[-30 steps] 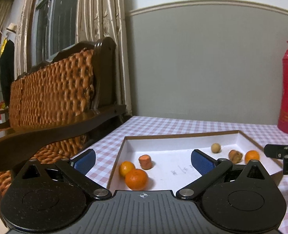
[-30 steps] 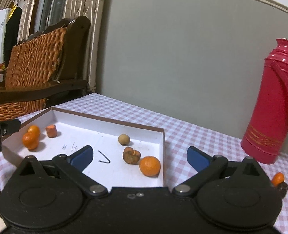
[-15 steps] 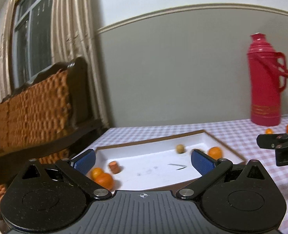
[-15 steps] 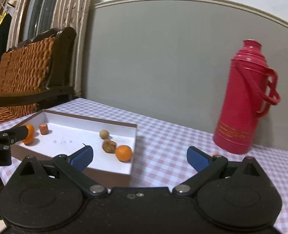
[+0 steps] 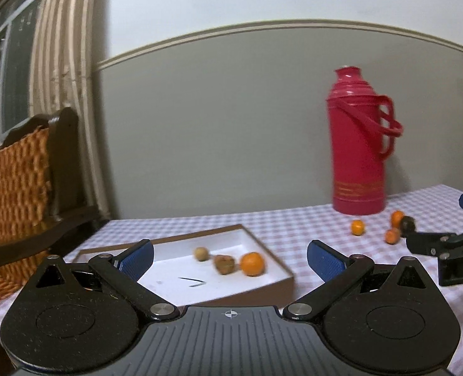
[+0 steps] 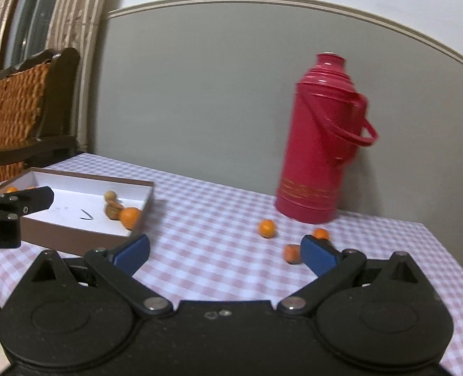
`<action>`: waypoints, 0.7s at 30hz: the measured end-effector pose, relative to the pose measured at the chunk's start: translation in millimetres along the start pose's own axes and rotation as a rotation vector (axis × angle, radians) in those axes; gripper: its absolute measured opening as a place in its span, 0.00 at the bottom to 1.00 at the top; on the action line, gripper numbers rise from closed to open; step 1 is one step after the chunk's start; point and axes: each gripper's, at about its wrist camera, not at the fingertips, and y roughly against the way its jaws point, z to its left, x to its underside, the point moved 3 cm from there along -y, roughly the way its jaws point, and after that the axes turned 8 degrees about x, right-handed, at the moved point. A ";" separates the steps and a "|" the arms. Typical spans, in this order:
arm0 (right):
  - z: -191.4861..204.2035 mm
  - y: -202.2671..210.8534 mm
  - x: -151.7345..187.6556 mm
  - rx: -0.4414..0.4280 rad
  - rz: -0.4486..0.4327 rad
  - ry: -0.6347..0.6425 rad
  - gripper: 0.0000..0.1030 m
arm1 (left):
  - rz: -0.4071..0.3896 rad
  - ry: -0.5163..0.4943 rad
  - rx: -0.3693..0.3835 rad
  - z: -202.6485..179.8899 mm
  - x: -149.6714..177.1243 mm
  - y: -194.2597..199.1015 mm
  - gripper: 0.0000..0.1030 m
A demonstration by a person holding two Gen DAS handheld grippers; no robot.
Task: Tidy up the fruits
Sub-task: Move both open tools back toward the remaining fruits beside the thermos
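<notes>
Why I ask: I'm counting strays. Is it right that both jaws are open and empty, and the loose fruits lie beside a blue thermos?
Nearly. The thermos is red, not blue, as the right wrist view shows. The loose fruits do lie beside it, and both the left gripper and right gripper are open and empty.

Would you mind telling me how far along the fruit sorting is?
Partly done: several fruits, including a round orange tangerine, lie in the white cardboard tray. Nothing is in hand; left tool and right tool are open. Small orange fruits remain on the checkered tablecloth.
</notes>
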 end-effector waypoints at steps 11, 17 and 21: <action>-55.6 11.8 21.3 0.117 0.017 -0.018 0.94 | -0.013 -0.037 0.110 -57.4 -1.1 -8.8 1.00; -78.8 9.3 30.7 0.151 0.038 -0.035 0.94 | -0.016 -0.086 0.146 -93.0 0.5 -22.3 1.00; -92.5 -2.7 30.0 0.166 0.041 -0.035 0.93 | -0.022 -0.123 0.161 -115.8 -1.0 -38.0 1.00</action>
